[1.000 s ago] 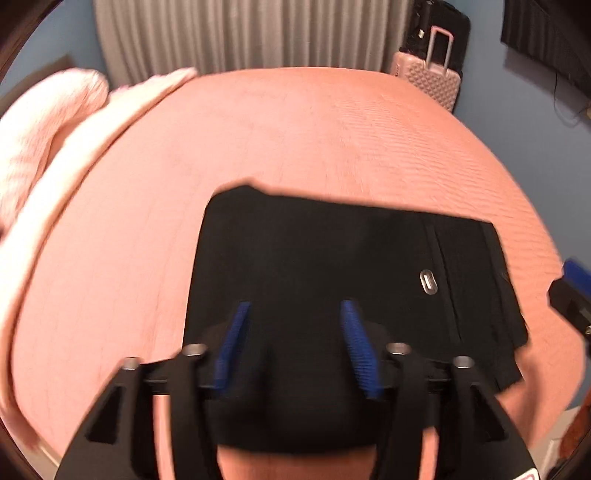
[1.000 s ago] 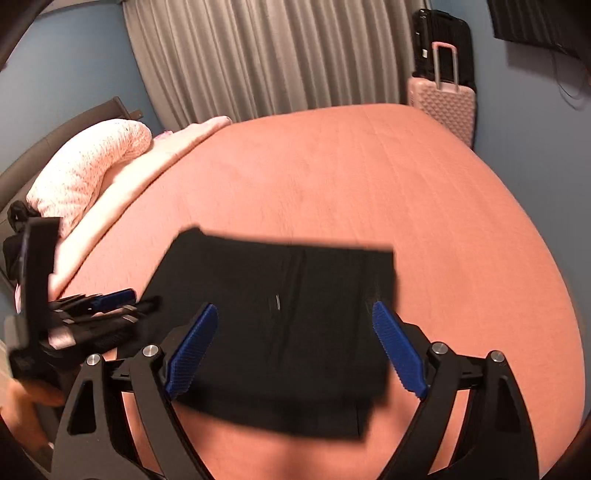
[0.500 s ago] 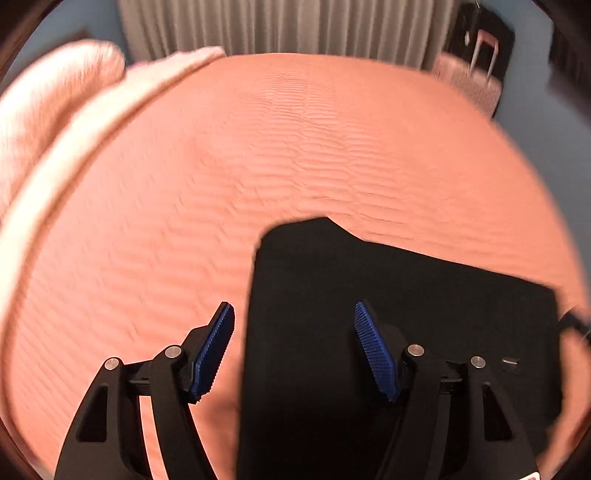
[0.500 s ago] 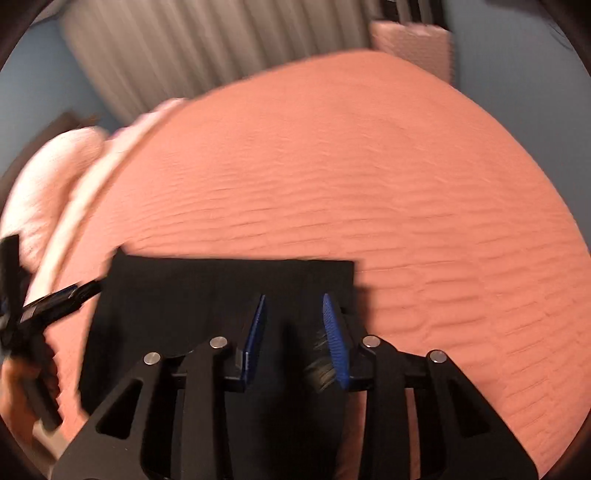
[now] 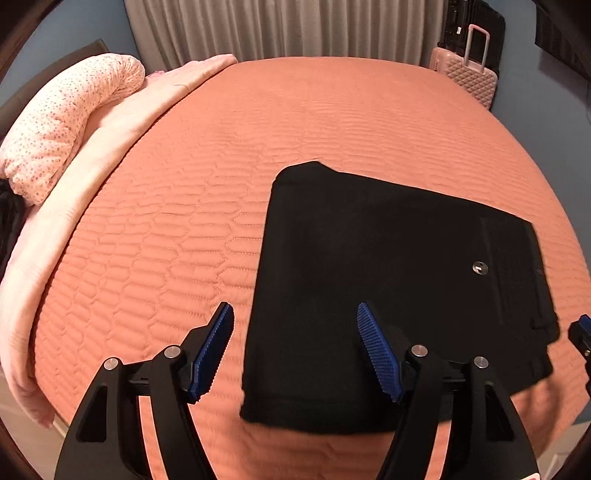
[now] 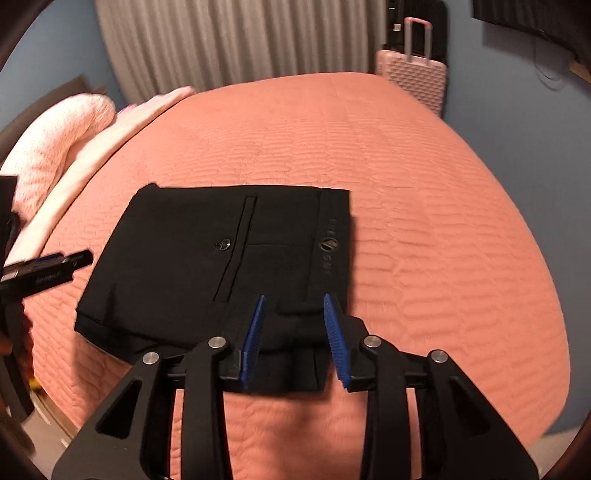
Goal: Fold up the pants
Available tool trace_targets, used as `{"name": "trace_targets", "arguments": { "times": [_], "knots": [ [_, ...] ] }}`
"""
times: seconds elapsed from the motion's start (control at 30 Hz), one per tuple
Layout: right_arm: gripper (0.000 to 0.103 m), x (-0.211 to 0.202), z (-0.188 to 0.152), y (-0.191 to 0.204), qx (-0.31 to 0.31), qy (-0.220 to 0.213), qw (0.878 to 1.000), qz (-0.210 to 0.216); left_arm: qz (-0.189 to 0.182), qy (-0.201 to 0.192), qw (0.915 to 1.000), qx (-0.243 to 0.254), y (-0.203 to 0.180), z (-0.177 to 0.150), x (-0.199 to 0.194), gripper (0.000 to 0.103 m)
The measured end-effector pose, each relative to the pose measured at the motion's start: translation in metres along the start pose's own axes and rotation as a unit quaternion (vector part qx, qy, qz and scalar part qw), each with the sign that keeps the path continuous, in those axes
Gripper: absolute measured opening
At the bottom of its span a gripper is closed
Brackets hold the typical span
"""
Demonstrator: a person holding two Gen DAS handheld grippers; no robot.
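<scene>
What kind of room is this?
Most likely a bedroom. A big bed with an orange quilted cover fills the view, a pink pillow lies at one side, and curtains and a pink suitcase stand behind it.

The bed (image 5: pixel 332 122) is covered with an orange quilted bedspread (image 6: pixel 424 229). On it, near the front edge, the black pants (image 5: pixel 388 280) lie flat, folded into a rectangle. At the left side lie a pale pink blanket (image 5: pixel 122 136) and a dotted pillow (image 5: pixel 62 122).
</scene>
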State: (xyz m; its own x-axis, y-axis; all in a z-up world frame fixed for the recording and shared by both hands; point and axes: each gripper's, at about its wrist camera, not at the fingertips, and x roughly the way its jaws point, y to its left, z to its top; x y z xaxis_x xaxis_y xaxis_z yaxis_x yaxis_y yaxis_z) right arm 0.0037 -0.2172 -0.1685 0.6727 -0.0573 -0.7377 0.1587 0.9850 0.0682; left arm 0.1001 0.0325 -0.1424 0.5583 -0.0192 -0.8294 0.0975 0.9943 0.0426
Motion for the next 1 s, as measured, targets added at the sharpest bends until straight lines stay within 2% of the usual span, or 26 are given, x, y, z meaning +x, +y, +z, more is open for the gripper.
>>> {"name": "trace_targets", "arguments": {
  "times": [0.1,0.13,0.17,0.2,0.23,0.33,0.43,0.57,0.67,0.7,0.9,1.0],
  "knots": [
    [0.033,-0.02,-0.006,0.006,0.002,-0.012,1.0,0.001,-0.009,0.004,0.9998,-0.02,-0.005,-0.001,-0.024,0.07],
    [0.038,-0.028,-0.006,0.008,-0.001,-0.017,1.0,0.003,-0.014,0.002,0.9996,-0.023,-0.006,-0.003,-0.031,0.073],
    [0.077,-0.032,-0.004,0.006,-0.005,-0.023,1.0,0.0,-0.016,0.0,0.9995,-0.026,-0.007,-0.001,-0.037,0.075],
    [0.095,-0.044,-0.003,0.007,-0.005,-0.041,0.999,-0.012,-0.014,-0.003,0.9996,-0.025,-0.009,-0.004,-0.046,0.076],
    [0.098,-0.053,-0.003,0.008,-0.007,-0.062,0.998,-0.013,-0.013,-0.008,0.9997,-0.021,-0.012,-0.007,-0.055,0.076],
    [0.098,-0.073,-0.001,0.021,-0.046,-0.097,0.994,-0.029,-0.007,-0.021,0.9995,-0.02,-0.014,-0.016,-0.074,0.083],
    [0.098,-0.087,0.001,0.027,-0.052,-0.107,0.993,-0.025,-0.003,-0.023,0.9994,-0.025,-0.015,-0.017,-0.086,0.084],
    [0.098,-0.092,0.0,0.03,-0.04,-0.099,0.993,-0.045,0.007,-0.034,0.9993,-0.015,-0.018,-0.021,-0.099,0.085],
    [0.098,-0.094,-0.001,0.028,-0.021,-0.092,0.994,-0.053,-0.006,-0.04,0.9991,-0.014,-0.017,-0.025,-0.11,0.086],
    [0.098,-0.098,-0.003,0.027,-0.01,-0.096,0.994,-0.049,-0.018,-0.042,0.9989,-0.009,-0.017,-0.028,-0.114,0.086],
    [0.098,-0.114,-0.009,0.031,-0.013,-0.124,0.992,-0.029,-0.031,-0.046,0.9984,0.009,-0.022,-0.039,-0.125,0.086],
    [0.098,-0.12,-0.011,0.032,-0.013,-0.135,0.991,-0.014,-0.026,-0.052,0.9983,0.009,-0.022,-0.043,-0.129,0.086]
  ]
}}
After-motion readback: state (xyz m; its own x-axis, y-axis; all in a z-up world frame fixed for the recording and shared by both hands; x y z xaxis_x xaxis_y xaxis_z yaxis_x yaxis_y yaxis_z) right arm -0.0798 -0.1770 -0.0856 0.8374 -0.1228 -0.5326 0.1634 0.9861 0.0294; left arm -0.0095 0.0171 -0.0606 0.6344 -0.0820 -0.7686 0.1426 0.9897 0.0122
